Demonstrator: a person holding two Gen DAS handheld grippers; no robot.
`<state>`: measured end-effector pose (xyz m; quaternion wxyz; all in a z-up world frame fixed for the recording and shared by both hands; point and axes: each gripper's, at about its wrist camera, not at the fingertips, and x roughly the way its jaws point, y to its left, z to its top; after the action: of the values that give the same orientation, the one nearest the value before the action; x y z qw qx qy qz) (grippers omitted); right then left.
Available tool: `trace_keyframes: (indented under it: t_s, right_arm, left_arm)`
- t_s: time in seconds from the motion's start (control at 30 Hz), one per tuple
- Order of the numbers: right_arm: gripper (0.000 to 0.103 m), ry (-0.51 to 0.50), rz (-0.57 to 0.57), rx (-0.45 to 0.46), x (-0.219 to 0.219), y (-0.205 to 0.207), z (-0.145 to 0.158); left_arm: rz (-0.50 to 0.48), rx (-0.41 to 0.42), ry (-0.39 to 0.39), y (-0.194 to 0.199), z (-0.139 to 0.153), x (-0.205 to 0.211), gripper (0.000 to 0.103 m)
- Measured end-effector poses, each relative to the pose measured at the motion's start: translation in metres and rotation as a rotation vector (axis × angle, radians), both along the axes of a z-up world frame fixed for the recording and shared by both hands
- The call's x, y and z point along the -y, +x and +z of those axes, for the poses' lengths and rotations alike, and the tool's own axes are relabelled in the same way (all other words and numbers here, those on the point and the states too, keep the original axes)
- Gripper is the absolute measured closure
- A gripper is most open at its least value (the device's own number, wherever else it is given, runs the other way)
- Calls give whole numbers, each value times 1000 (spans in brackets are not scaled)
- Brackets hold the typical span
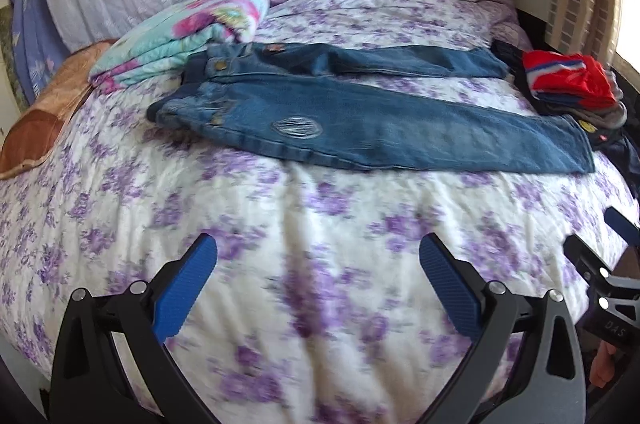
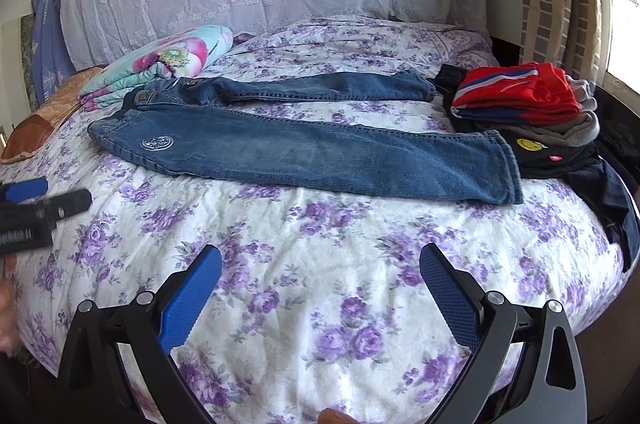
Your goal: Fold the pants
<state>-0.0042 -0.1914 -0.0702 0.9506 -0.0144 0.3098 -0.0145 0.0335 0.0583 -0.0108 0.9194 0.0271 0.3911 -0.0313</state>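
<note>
Blue denim pants (image 2: 304, 144) lay spread flat across the middle of the bed (image 2: 320, 284), on a white cover with purple flowers. Waist pointed toward the bed's left edge, cuffs toward the right edge. The two legs were parted in a narrow V: the near leg ran long and straight, the far leg lay closer to the head of the bed. A round whitish patch (image 2: 157, 143) showed near the waist on the near leg; a metal button (image 1: 218, 64) showed at the waistband. The fabric looked mostly smooth, with some bunching at the waist.

A folded floral blanket (image 2: 160, 64) touched the waist end at the far left. A stack of folded clothes (image 2: 528, 104), red on top, sat at the right edge just beside the cuffs.

Left gripper (image 1: 318, 284) hovered over the near edge of the bed, jaws spread wide, nothing between them. Right gripper (image 2: 320, 288) likewise wide apart and empty, above the near edge. Both were well apart from the pants.
</note>
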Motion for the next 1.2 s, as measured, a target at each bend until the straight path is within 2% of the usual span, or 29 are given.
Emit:
trace_keyframes:
  t_s: [0.1,0.23,0.4,0.47,0.57,0.67,0.77,0.83,0.87,0.9,0.93,0.97,1.0,1.03,1.1,1.2]
  right_arm:
    - [3,-27,91,-21,-19,14,3]
    - [3,-123,217,21,-60,35,16]
    - [3,-261,417,46,-124,70,18]
    - [5,-300,470,38,-147,85,14]
    - [13,-332,540,-10,-174,112,6]
    - [14,-349,596,-55,-192,135,-4]
    - [15,-368,603,-96,-200,154,-14]
    - [23,-363,604,-116,-204,166,-18]
    - [30,-358,606,-127,-206,171,-20]
    - [39,-356,605,-135,-207,175,-23]
    - [44,-356,609,-141,-209,177,-25]
    - [59,-348,623,-150,-210,178,-27]
    - [78,-331,647,-164,-211,181,-29]
    - [86,-314,670,-168,-211,178,-28]
    - [93,-350,670,-125,-214,169,-26]
    - [94,-379,658,-73,-213,155,-15]
  left_arm:
    - [54,-21,-14,22,5,-42,4]
    - [102,-32,-18,57,13,-92,4]
    - [123,-111,-105,118,6,-149,4]
    - [145,-141,-152,139,0,-164,4]
    - [132,-180,-221,167,-7,-177,4]
    - [103,-238,-309,200,-17,-186,5]
    - [114,-281,-337,226,-30,-190,5]
    - [124,-304,-349,238,-39,-192,8]
    - [123,-322,-358,243,-45,-192,24]
    - [108,-355,-388,250,-54,-192,34]
    - [106,-361,-397,253,-57,-193,37]
    - [109,-342,-386,253,-57,-192,51]
    - [85,-318,-377,251,-52,-189,73]
    - [69,-310,-381,248,-48,-188,76]
    - [71,-278,-393,242,-40,-189,80]
    - [73,-245,-401,230,-31,-189,81]
